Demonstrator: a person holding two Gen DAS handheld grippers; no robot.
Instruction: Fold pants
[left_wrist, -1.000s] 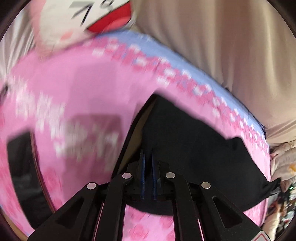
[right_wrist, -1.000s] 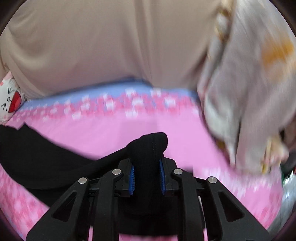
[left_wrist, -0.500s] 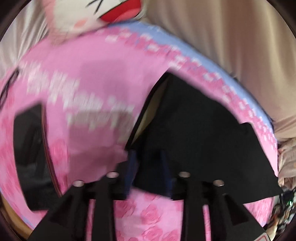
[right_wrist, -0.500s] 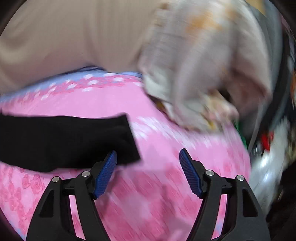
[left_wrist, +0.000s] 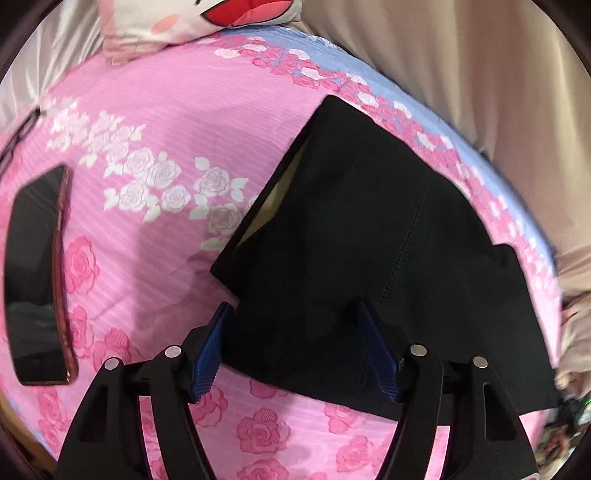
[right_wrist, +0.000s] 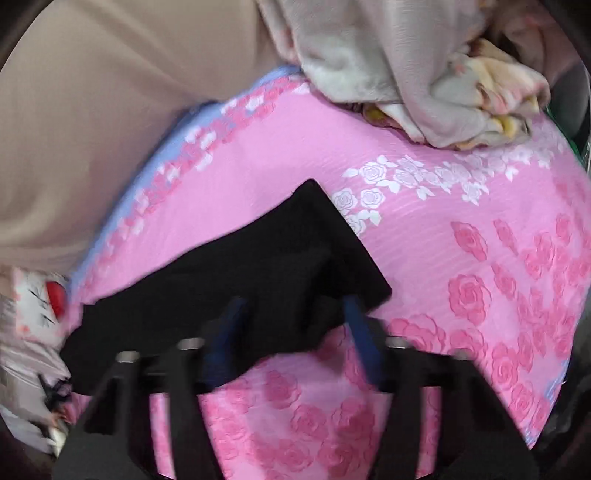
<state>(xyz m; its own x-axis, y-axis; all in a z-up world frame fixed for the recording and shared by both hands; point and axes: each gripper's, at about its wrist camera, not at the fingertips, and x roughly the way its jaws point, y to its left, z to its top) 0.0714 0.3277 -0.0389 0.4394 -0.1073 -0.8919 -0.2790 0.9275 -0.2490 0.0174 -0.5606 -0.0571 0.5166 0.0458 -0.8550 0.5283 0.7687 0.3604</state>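
Black pants (left_wrist: 369, 236) lie flat on a pink rose-print bedsheet (left_wrist: 166, 122), waist end toward the upper left, with a pale lining showing at the opening. My left gripper (left_wrist: 295, 317) is open, its blue pads either side of the pants' near edge. In the right wrist view the pants' leg end (right_wrist: 258, 273) lies on the sheet. My right gripper (right_wrist: 291, 314) is open above that end, blurred by motion.
A black phone (left_wrist: 37, 273) lies on the sheet at the left. A white cartoon pillow (left_wrist: 207, 18) sits at the far edge. Beige curtain (left_wrist: 480, 92) hangs behind. A pile of pale blankets (right_wrist: 424, 74) sits at the right end of the bed.
Both grippers were shut on the pants a second ago. Both have let go and opened. The pants now lie flat, and the right gripper has swung back over the leg end.
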